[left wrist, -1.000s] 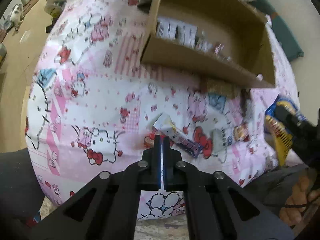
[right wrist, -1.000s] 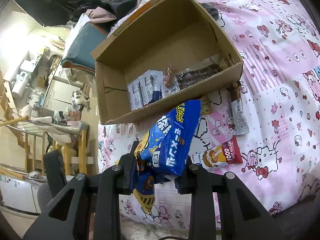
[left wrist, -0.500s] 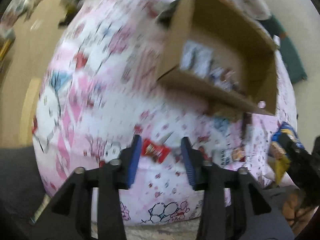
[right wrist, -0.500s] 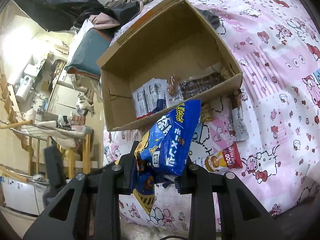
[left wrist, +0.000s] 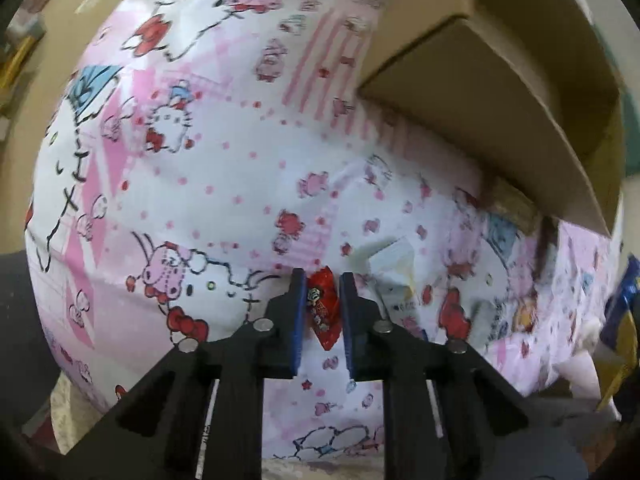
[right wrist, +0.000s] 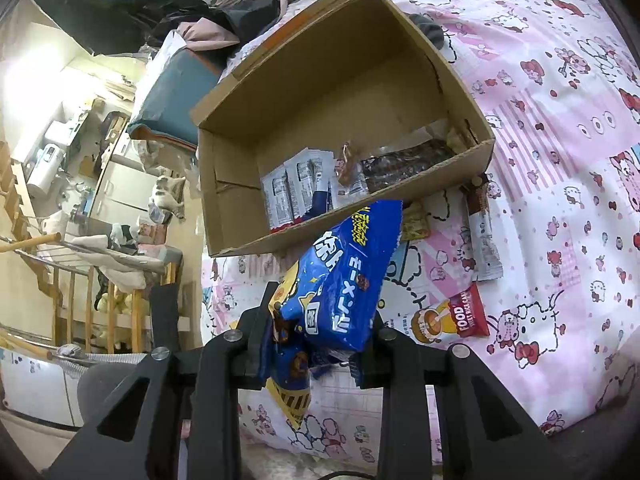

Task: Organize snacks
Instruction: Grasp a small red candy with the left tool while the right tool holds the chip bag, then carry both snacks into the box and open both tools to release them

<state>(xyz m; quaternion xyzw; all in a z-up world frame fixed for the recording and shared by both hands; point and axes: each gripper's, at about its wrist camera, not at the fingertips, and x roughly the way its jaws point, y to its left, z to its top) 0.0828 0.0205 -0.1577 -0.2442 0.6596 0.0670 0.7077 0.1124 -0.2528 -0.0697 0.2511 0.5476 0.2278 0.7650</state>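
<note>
While its jaws are closing, the left gripper (left wrist: 323, 280) has a small red foil snack packet (left wrist: 322, 307) between its blue pads (left wrist: 298, 308); the packet stands on end against the pink cartoon-print bedsheet (left wrist: 208, 168), and both pads sit right at its edges, though the blur makes it hard to tell how firmly they press. Just to the right of it on the sheet lies a white crumpled wrapper (left wrist: 394, 264), and farther right a few more small packets are smeared by motion blur. An open brown cardboard box (left wrist: 500, 92) sits on the sheet above and to the right.

Over on the other side, the right gripper (right wrist: 320, 320) is clamped at a narrow width on a large blue crisp bag with yellow and white lettering (right wrist: 344, 276), which hangs in the air in front of the same cardboard box (right wrist: 248, 216). Inside that box lie white sachets (right wrist: 298, 188) and a dark chocolate-coloured bar (right wrist: 404, 162). On the sheet beside the box rest a long grey-and-brown stick packet (right wrist: 482, 232) and a red packet marked FOOD (right wrist: 454, 316)
</note>
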